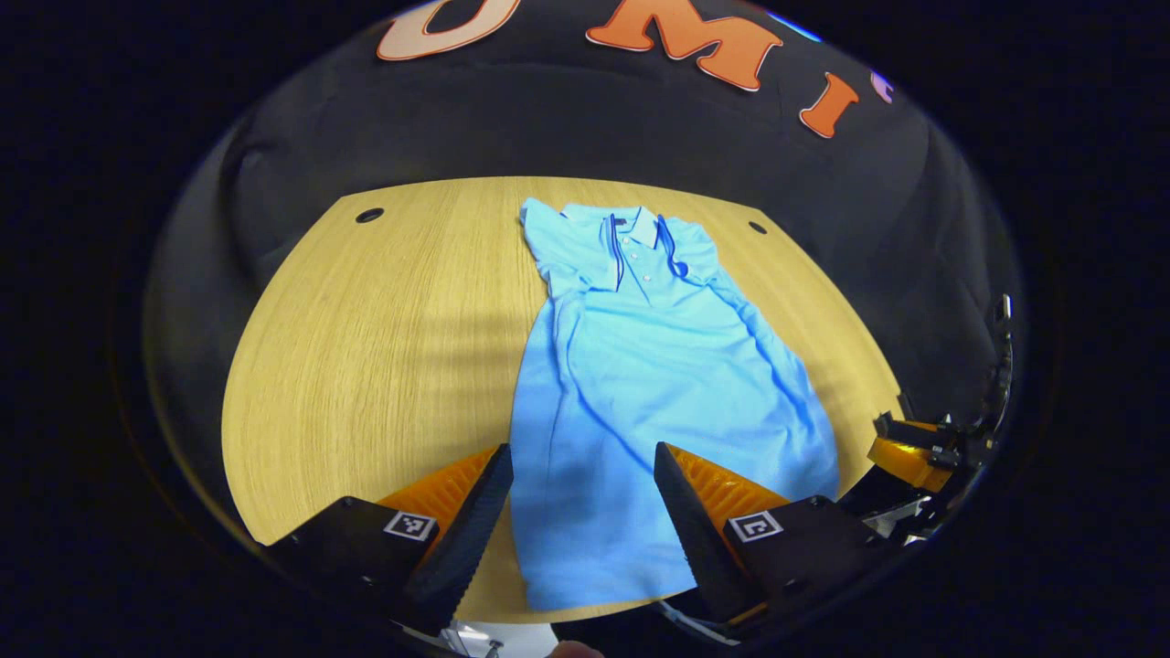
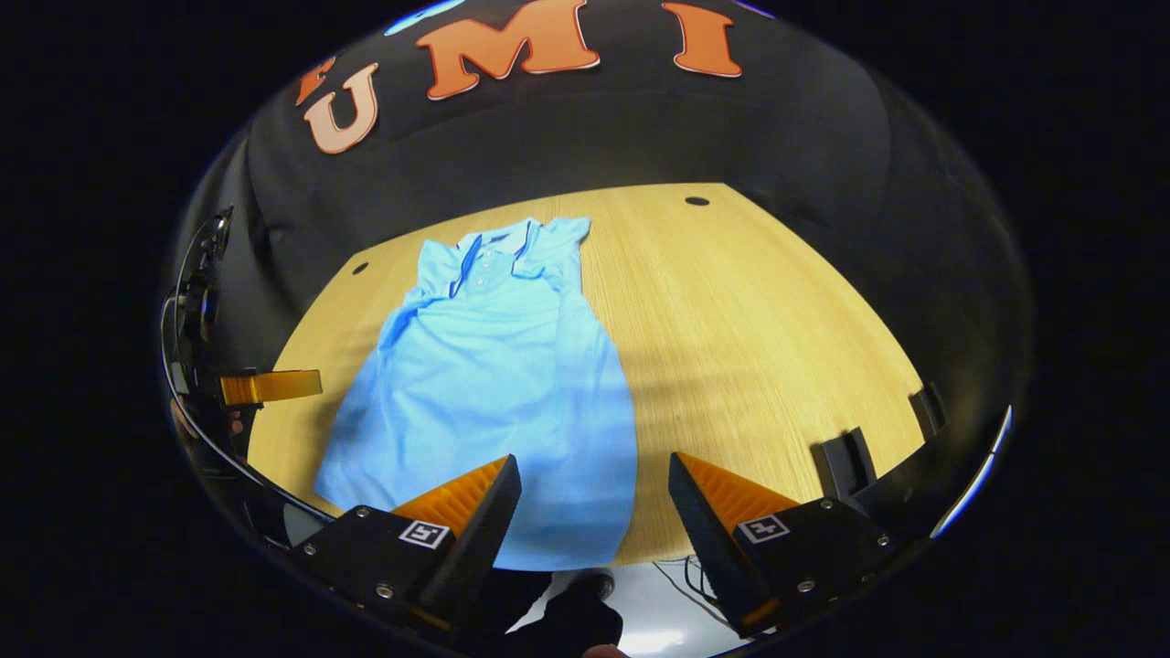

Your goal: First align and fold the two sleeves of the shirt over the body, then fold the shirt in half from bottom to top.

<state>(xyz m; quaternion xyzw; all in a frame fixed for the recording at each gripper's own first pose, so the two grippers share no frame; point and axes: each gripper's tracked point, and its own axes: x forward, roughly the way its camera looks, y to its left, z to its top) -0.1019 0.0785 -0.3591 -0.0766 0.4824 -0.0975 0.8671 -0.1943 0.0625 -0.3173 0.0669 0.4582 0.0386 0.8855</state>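
Item: polo shirt [image 1: 640, 366], light blue, lying flat and face up on the wooden worktop [image 1: 384, 347], collar [image 1: 635, 228] pointing toward the far wall, hem [image 1: 594, 576] reaching the near edge. Both sleeves appear to be lying folded in over the body already, giving the garment a narrow outline tapering toward the shoulders; some diagonal creasing is showing along one side. Judged from this, the sleeve stage looks finished and the bottom-to-top fold is not yet done.

Placement: the hem is sitting nearest both tools, which suits a lift from the bottom edge toward the collar.

Left gripper [image 1: 582, 471]: hovering above the hem end, fingers standing wide apart and straddling the lower body of the shirt in the left gripper view. Holding nothing; whether the tips are touching cloth cannot be told.

Right gripper [image 2: 594, 480]: hovering at the near worktop edge, fingers likewise spread wide, the shirt's hem corner [image 2: 608, 548] showing between them in the right gripper view. Gripping nothing.

Note: each tool is sitting over its own hem corner, probably to pinch both corners together so the fold goes up evenly. The hem is lying flat on the wood, so catching a single layer may be awkward.
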